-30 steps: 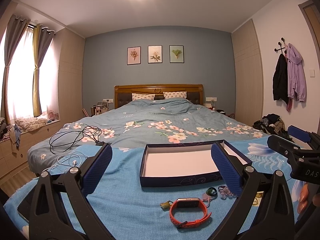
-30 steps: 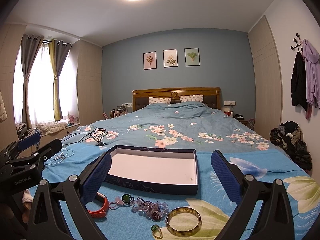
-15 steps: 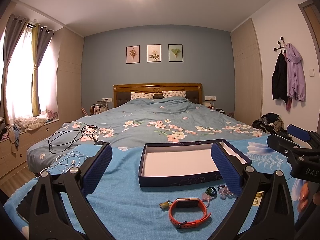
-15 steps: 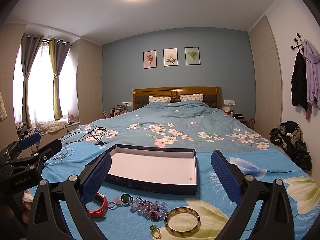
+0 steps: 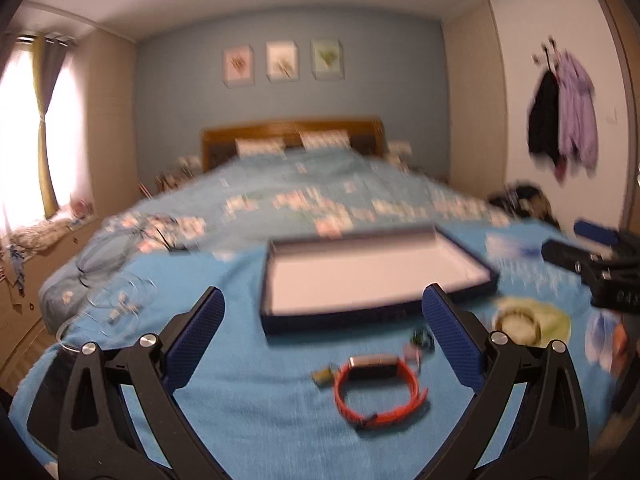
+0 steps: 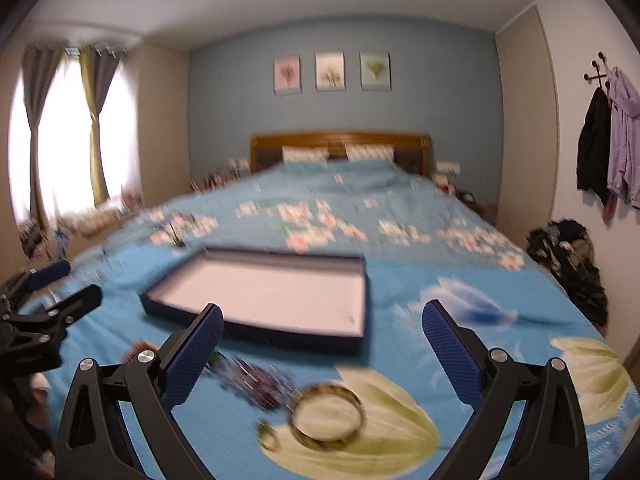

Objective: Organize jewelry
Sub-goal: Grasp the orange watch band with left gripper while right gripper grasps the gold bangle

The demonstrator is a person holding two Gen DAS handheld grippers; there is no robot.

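A dark blue tray (image 5: pixel 276 322) with a white floor lies open on the blue bedspread; it also shows in the right wrist view (image 6: pixel 256 332). In front of it lie an orange watch band (image 5: pixel 378 394), a small green ring (image 5: pixel 422 336), a brown bangle (image 6: pixel 327 416), purple beads (image 6: pixel 260 380) and a green ring (image 6: pixel 267 436). The bangle shows blurred in the left wrist view (image 5: pixel 518 322). My left gripper (image 5: pixel 322 338) is open and empty above the watch band. My right gripper (image 6: pixel 322 356) is open and empty above the bangle. Both views are motion-blurred.
Black and white cables (image 5: pixel 120 256) lie on the bed at the left. The headboard (image 6: pixel 340 140) and pillows are far behind. Coats (image 6: pixel 612 136) hang on the right wall, with a pile of clothes (image 6: pixel 568 252) below.
Both grippers have tilted downward and moved toward the jewelry, so the tray and items sit higher and larger in view. Both stay open and empty.
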